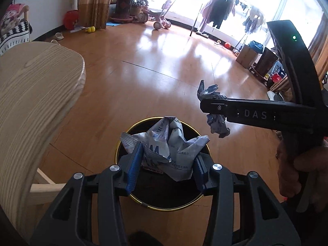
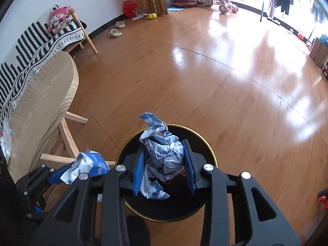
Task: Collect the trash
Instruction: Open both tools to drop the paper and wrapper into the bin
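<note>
Both grippers hang over the black bin [image 2: 207, 151], left gripper [image 1: 167, 164] jaws clamped on a crumpled wrapper [image 1: 170, 145], right gripper [image 2: 164, 162] jaws on crumpled paper [image 2: 162, 153], ready for dropping.

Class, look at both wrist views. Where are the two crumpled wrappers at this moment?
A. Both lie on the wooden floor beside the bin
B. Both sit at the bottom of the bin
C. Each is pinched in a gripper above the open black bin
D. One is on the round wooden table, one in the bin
C: the left gripper pinches a crumpled wrapper and the right gripper pinches another wrapper, both over the gold-rimmed black bin.
</note>
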Demonstrator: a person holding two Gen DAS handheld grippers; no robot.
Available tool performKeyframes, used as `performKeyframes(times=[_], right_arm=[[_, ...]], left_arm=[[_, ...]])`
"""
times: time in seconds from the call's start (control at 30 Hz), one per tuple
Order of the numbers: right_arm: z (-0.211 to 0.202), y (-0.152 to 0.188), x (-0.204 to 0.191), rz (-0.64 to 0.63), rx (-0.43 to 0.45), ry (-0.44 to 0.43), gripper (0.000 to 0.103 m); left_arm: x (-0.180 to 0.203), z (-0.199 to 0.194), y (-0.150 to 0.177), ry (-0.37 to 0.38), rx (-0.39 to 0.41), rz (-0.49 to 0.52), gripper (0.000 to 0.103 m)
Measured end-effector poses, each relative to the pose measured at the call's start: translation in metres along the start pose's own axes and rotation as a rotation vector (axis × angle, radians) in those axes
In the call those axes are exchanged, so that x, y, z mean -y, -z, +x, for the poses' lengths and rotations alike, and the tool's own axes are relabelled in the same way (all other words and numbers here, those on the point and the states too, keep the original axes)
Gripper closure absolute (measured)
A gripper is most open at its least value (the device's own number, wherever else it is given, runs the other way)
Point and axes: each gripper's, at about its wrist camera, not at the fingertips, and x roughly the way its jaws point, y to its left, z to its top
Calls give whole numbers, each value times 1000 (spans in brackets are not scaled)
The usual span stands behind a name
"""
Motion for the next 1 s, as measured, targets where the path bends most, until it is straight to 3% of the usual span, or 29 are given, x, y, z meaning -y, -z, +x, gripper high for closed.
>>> performKeyframes(times=[0.13,0.2,0.3,0.6,0.7,0.77,1.0], right_arm=[[3,0,4,2,0,4,68],[3,-1,5,6,0,4,68],[4,0,1,14,-4,3,68],[4,0,0,11,-12,-1,66],[5,-1,-2,15,-17,0,55],[4,-2,-3,21,-13,-1,41],[-7,-6,-41,-21,11,-24,36]], left_arm=[[-4,5,-3,5,-7,6,53],[-4,6,-4,7,-10,6,43],[-1,0,2,5,0,5,36],[5,-17,1,5,30,24,30],[5,-28,-1,-3,52,28,27],[2,-39,-1,-8,67,24,25],[-27,-104,4,-80,162,-16,20]])
